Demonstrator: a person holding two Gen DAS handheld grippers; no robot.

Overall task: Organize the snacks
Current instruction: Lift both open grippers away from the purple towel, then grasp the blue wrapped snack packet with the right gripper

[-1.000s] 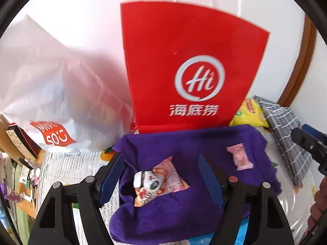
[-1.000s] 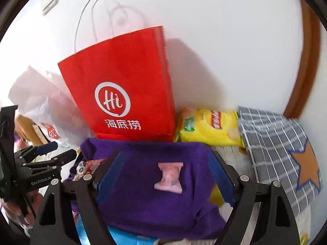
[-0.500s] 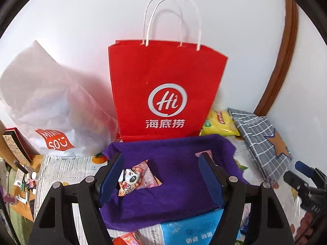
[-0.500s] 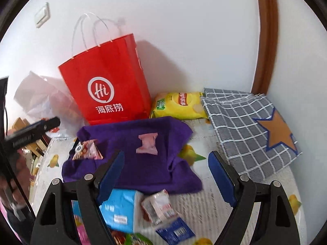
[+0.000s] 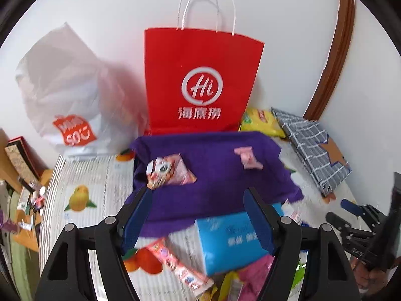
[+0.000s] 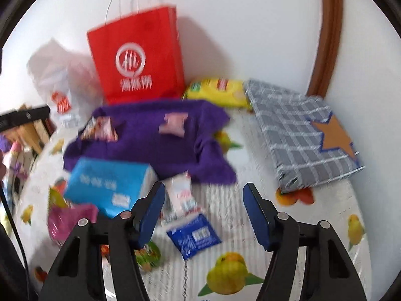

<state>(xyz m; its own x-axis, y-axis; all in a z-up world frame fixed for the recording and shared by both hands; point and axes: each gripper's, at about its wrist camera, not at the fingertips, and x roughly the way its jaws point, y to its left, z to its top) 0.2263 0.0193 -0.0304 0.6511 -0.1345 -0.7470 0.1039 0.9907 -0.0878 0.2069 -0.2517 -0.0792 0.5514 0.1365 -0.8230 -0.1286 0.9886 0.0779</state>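
A purple cloth [image 5: 215,175] [image 6: 150,140] lies on the fruit-print table, bearing a cartoon-face snack packet [image 5: 168,168] [image 6: 100,129] and a pink wrapped candy [image 5: 248,156] [image 6: 174,124]. In front of it lie a blue box [image 5: 228,240] [image 6: 107,183], a white sachet [image 6: 181,198], a dark blue packet [image 6: 194,237] and a pink pouch [image 6: 70,219]. My left gripper [image 5: 198,219] hangs open above the blue box and the cloth's near edge, holding nothing. My right gripper [image 6: 203,213] hovers over the white sachet and blue packet; its jaws are closing, pressing nothing.
A red paper bag [image 5: 200,80] [image 6: 140,57] stands against the wall, a white plastic bag [image 5: 65,92] to its left. A yellow chip bag [image 6: 218,91] and a grey checked star bag [image 6: 305,135] lie right. The table's left edge [image 5: 50,188] drops to clutter.
Both grippers have drawn back from the purple cloth, bringing the near pile of snacks into view. The right gripper's jaws have narrowed. The packet and candy stay on the cloth.
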